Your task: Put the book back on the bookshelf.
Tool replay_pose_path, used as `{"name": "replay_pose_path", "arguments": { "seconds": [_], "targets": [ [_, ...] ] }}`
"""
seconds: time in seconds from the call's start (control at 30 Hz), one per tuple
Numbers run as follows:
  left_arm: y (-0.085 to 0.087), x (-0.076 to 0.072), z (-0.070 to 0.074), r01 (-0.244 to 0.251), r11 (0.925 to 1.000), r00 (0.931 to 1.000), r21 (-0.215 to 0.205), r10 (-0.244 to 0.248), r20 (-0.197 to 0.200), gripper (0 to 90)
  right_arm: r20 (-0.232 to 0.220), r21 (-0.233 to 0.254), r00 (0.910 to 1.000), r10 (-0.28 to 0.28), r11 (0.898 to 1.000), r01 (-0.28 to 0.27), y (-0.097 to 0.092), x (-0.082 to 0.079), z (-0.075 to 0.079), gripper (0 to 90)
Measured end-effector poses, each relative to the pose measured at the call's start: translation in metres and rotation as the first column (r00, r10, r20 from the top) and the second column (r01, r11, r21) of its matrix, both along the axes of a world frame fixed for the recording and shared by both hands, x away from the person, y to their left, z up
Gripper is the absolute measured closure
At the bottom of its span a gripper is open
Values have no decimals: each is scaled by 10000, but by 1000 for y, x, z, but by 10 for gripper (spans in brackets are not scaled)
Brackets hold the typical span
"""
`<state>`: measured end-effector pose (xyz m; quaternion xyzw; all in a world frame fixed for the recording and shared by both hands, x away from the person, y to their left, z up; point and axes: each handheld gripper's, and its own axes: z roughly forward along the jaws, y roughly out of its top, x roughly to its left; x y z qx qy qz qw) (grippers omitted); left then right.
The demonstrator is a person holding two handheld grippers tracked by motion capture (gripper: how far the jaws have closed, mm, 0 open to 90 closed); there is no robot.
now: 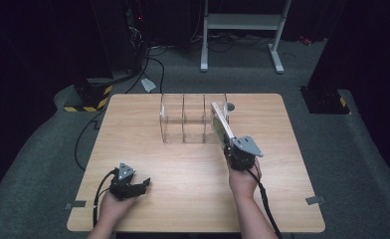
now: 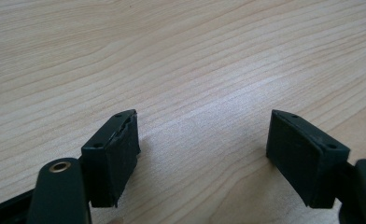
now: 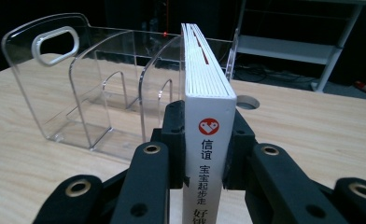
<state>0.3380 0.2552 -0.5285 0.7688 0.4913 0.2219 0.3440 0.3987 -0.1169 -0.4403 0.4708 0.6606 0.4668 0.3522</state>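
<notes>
My right gripper (image 1: 231, 144) is shut on a white book (image 3: 208, 116), held upright with its spine toward the camera; the spine bears a red logo and Chinese characters. In the high view the book (image 1: 220, 122) reaches forward over the right end of a clear acrylic file rack (image 1: 183, 119) with several dividers. In the right gripper view the rack (image 3: 85, 84) stands just left of the book, a handle cut-out in its far-left wall. My left gripper (image 1: 144, 184) rests near the table's front left, open, with nothing between its pads (image 2: 120, 154) but bare wood.
The wooden table (image 1: 133, 149) has a round cable hole (image 3: 247, 102) behind the rack on the right. Beyond the table stand a white metal frame (image 1: 243, 22), black cables on the grey carpet and a yellow-black striped base (image 1: 91, 97).
</notes>
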Motion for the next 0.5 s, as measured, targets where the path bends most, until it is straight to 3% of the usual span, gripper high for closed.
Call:
{"name": "replay_pose_path", "arguments": {
  "seconds": [0.5],
  "targets": [
    [0, 0, 0, 6, 10000, 10000, 14, -6, 5, 254, 94, -525, 9989, -460, 9975, 465, 19, 34, 2, 751]
  ]
}}
